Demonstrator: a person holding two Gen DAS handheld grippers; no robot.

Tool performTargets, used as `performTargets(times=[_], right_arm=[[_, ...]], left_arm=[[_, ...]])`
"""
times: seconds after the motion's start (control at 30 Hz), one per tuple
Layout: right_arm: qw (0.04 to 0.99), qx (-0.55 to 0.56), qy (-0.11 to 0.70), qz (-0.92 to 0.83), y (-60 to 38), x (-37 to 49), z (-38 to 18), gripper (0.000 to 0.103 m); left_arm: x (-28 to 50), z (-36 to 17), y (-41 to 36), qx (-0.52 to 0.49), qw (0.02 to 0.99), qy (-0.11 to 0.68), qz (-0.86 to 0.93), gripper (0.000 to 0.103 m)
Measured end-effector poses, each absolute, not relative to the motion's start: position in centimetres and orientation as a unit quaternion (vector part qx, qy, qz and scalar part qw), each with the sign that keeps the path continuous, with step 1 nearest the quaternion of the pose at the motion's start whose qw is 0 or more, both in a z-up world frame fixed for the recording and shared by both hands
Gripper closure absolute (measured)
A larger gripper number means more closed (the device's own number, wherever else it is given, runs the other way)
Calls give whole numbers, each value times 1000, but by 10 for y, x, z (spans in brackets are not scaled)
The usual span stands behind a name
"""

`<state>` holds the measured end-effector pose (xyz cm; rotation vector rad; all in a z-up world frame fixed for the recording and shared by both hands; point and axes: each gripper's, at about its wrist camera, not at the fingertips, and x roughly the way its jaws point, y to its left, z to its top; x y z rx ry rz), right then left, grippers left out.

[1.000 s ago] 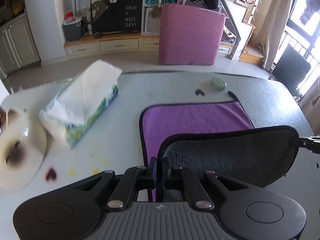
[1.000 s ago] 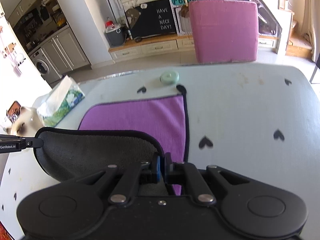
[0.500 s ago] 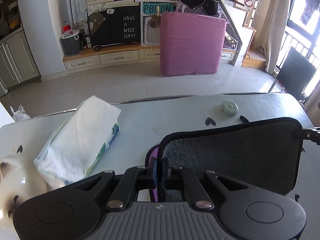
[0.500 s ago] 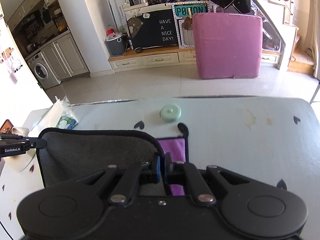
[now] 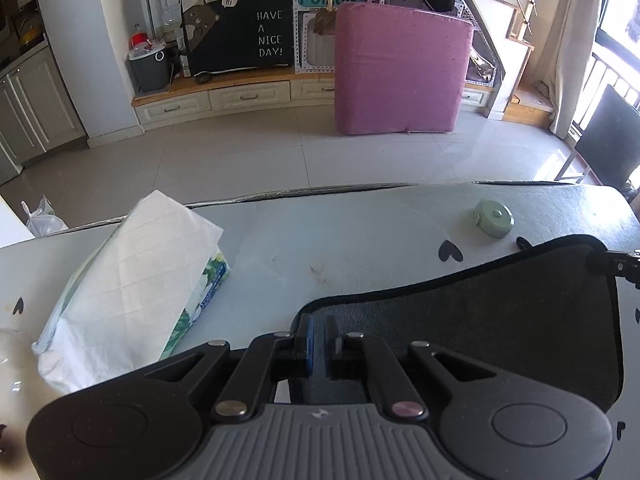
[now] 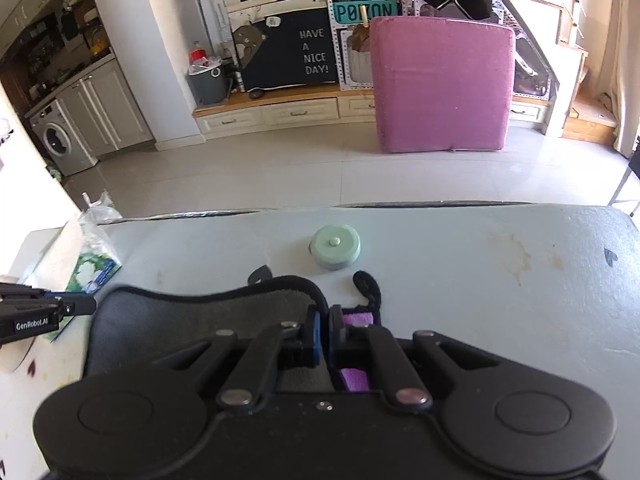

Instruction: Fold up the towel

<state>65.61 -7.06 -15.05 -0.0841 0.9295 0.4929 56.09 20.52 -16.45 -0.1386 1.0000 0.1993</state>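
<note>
A pale grey-blue table [image 5: 360,240] fills the lower half of both views, its far edge running across the middle of the frame with tiled floor beyond. Small black heart marks [image 5: 450,251] dot its top, and yellowish stains [image 6: 520,248] show at the right in the right wrist view. A soft pack of tissues [image 5: 132,280] lies at the left of the left wrist view, a white sheet sticking out of its top. A round pale green case [image 6: 335,247] sits near the far edge, centre in the right wrist view. The towel [image 5: 480,320] covers the near part of the table, grey side up, a purple strip showing beneath.
</note>
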Motion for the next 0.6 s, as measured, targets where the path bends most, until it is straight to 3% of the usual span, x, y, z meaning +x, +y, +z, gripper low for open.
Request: performTargets(times=[0.27, 0.33, 0.4, 0.43, 0.6], right_arm=[[858, -54, 464, 216, -63, 672, -172, 97], [854, -48, 469, 218, -63, 673, -178, 85], [853, -43, 472, 220, -65, 673, -182, 56], [852, -45, 472, 222, -66, 671, -182, 53], [844, -40, 478, 239, -72, 668, -186, 20]], left_arm=[[568, -181, 212, -72, 860, 494, 106, 97], [566, -184, 213, -74, 858, 498, 104, 96], [563, -185, 214, -77, 859, 497, 98, 94], [562, -186, 214, -80, 858, 499, 94, 91], [558, -189, 215, -88, 853, 508, 81, 45]])
